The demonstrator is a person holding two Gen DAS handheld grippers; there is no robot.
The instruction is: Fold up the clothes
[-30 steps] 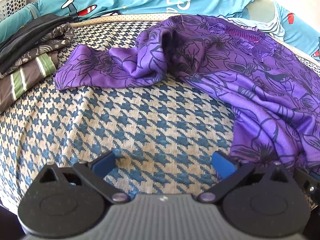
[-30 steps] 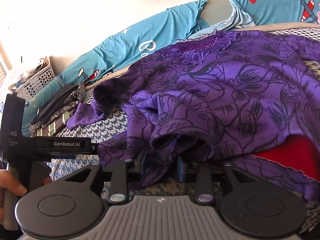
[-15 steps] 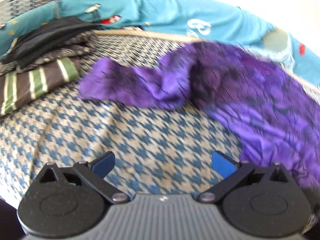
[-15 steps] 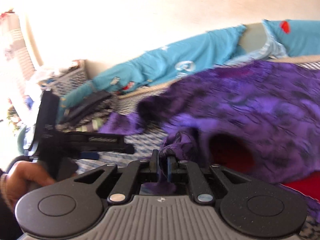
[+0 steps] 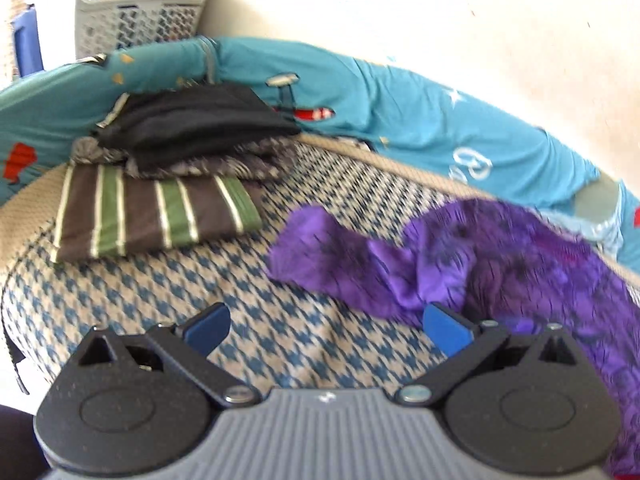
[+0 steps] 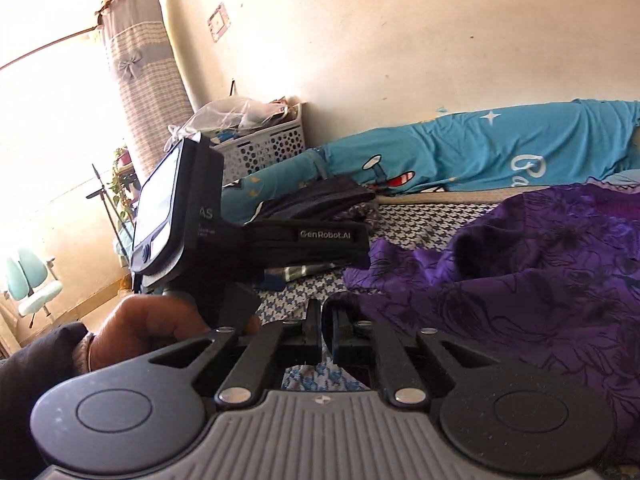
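Left wrist view showed the left gripper (image 5: 326, 326) with its blue-padded jaws spread wide over the houndstooth bedcover (image 5: 168, 300), nothing between them. The purple floral garment (image 5: 500, 264) lay crumpled to the right, one sleeve-like end reaching leftward across the cover; its cloth sat just beyond and beside the right finger (image 5: 444, 328), though whether it touched was unclear in the blur. Farther left, a stack of folded clothes (image 5: 160, 184) rested on the cover, a striped brown and green piece at the bottom and dark pieces on top, with a teal printed sheet (image 5: 400, 108) behind and a white laundry basket (image 5: 136, 20) at the far left. In the right wrist view, the right gripper (image 6: 327, 334) had its jaws drawn nearly together with only a slim gap; whether any fabric was pinched there could not be told. The purple garment (image 6: 520, 280) lay heaped immediately right of those fingers. A hand (image 6: 160, 324) held the left gripper's handle at the near left.
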